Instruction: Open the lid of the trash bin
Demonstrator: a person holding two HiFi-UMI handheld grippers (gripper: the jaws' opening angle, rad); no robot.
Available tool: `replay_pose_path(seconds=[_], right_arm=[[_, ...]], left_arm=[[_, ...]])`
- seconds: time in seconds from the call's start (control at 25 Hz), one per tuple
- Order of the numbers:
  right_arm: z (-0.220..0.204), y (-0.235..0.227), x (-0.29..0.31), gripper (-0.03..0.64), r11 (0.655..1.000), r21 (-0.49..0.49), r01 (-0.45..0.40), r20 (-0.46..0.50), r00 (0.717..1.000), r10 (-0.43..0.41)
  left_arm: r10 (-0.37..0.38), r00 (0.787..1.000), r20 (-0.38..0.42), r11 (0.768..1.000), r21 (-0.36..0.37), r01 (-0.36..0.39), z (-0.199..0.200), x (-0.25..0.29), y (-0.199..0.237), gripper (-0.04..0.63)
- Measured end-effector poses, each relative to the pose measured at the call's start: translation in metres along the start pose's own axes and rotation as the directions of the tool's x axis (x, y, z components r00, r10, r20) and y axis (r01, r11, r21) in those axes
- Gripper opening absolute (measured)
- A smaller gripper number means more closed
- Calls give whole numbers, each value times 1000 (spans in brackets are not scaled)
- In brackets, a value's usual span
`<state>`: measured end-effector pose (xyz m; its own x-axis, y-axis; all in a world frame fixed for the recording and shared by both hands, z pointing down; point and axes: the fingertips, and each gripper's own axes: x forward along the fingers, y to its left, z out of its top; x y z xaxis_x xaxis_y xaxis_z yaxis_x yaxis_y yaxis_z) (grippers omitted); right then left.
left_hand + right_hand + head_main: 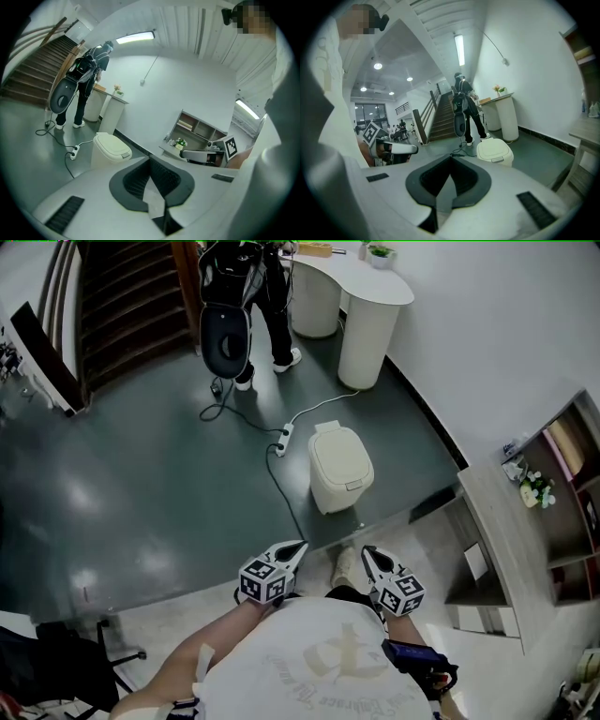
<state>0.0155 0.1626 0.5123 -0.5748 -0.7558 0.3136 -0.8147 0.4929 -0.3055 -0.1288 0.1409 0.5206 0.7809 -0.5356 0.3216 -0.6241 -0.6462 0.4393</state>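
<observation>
The cream trash bin [339, 468] stands on the dark floor ahead of me with its lid down. It also shows in the left gripper view [111, 147] and the right gripper view [494, 151]. My left gripper [300, 547] is held close to my body, well short of the bin, its jaws shut on nothing and the tips meeting [150, 159]. My right gripper [366, 551] hangs beside it at the same height, also shut and empty [451, 158]. Neither gripper touches the bin.
A white power strip [284, 437] with cables lies on the floor just left of the bin. A person [246, 306] stands farther back by a white rounded counter [364, 310]. A wooden shelf unit [525, 521] lines the right wall, and stairs [127, 296] rise at the back left.
</observation>
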Motion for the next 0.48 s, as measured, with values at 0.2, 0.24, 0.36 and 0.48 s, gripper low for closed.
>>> replay_pose_path(seconds=[0.2,0.24,0.36,0.48], right_arm=[[4,-19,17,5,1000,1,-10,-7,1000,10],[6,-21,21,5,1000,1,-14,-8,1000,14],[10,-32,32,5,1000,3,-29,-15,999,29],[13,-48,42,5,999,7,-39,-27,999,39]], left_arm=[[26,1000,-9,1000,-13,-26,3,13,13,14],[31,999,-9,999,-15,-31,5,15,16,13],[45,999,-11,999,-20,-45,9,25,23,14],[58,998,-16,998,-27,-58,14,39,30,13]])
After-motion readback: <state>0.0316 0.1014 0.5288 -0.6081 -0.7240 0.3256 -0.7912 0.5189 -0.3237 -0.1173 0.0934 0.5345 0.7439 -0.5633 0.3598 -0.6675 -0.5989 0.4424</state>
